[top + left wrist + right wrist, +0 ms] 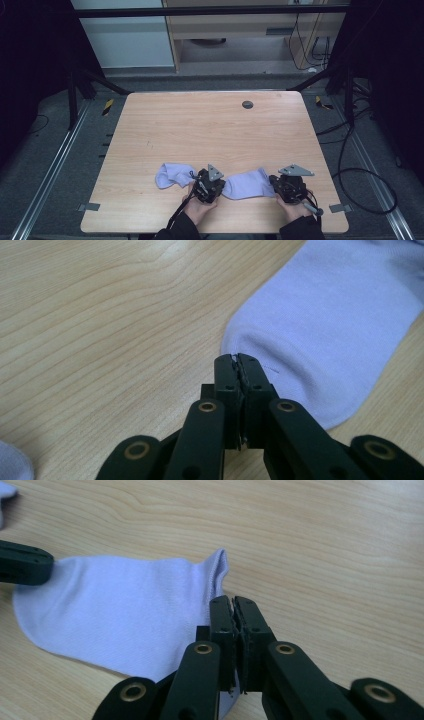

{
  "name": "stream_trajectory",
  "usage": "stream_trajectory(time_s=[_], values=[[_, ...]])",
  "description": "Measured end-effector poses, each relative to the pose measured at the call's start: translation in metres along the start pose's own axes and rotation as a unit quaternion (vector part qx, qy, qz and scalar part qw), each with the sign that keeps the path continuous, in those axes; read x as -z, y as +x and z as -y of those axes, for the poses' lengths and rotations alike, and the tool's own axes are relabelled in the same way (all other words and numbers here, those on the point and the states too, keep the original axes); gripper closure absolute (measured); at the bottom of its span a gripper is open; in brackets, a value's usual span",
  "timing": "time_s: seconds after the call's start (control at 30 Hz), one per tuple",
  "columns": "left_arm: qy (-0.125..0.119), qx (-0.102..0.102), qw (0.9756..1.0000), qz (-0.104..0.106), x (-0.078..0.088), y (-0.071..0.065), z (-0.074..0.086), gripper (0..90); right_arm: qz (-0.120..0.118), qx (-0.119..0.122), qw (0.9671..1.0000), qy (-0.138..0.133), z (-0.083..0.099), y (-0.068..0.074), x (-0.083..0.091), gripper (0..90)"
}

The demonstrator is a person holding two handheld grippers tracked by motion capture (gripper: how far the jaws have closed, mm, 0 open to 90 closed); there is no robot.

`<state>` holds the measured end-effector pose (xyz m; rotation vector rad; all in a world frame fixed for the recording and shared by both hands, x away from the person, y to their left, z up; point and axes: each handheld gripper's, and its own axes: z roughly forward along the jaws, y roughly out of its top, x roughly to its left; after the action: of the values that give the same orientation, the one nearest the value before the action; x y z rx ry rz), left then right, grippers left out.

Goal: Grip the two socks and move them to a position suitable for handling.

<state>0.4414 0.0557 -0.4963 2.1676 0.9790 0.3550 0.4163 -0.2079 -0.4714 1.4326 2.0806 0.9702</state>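
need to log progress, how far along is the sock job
Early. Done: the sock between the claws lies flat, stretched out. In hand: the left claw is shut on its toe end and the right claw on its cuff end. Left: the second sock is crumpled and untouched, and the two are not paired.

1. The high view looks forward and down from above the person's side, taking in the whole worktop from well off.
2. The left gripper view rides low and close over the wood, looking along the left tongs at the lilac sock.
3. The right gripper view sits as near, along the right tongs.
4. All three share that sock between the tongs.
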Motion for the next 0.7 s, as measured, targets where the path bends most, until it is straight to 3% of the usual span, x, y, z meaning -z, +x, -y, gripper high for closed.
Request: stream_trajectory(time_s=[0.2, 0.3, 0.4, 0.47, 0.6, 0.7], values=[[-0.003, 0.002, 1.0, -0.004, -0.001, 0.001, 0.0, 85.0, 0.022, 0.005, 0.9996, 0.017, 0.003, -0.002, -0.003, 83.9], [-0.007, 0.008, 0.9999, -0.007, 0.001, 0.004, -0.001, 78.4, 0.032, 0.003, 0.9994, 0.014, 0.003, -0.006, -0.002, 81.5], [-0.017, 0.01, 0.9997, -0.012, 0.006, 0.008, -0.003, 69.9, 0.03, -0.002, 0.9995, 0.005, 0.003, -0.008, 0.001, 79.2], [-0.021, 0.011, 0.9997, -0.012, 0.009, 0.01, -0.004, 68.7, 0.031, 0.0, 0.9995, 0.001, 0.003, -0.008, 0.001, 78.6], [-0.03, 0.007, 0.9993, -0.019, 0.024, 0.021, -0.009, 58.4, 0.008, 0.004, 0.9995, -0.031, 0.0, -0.006, 0.005, 74.1], [-0.04, 0.009, 0.9988, -0.026, 0.038, 0.031, -0.012, 55.1, 0.002, 0.008, 0.9992, -0.039, -0.001, -0.005, 0.006, 72.2]])
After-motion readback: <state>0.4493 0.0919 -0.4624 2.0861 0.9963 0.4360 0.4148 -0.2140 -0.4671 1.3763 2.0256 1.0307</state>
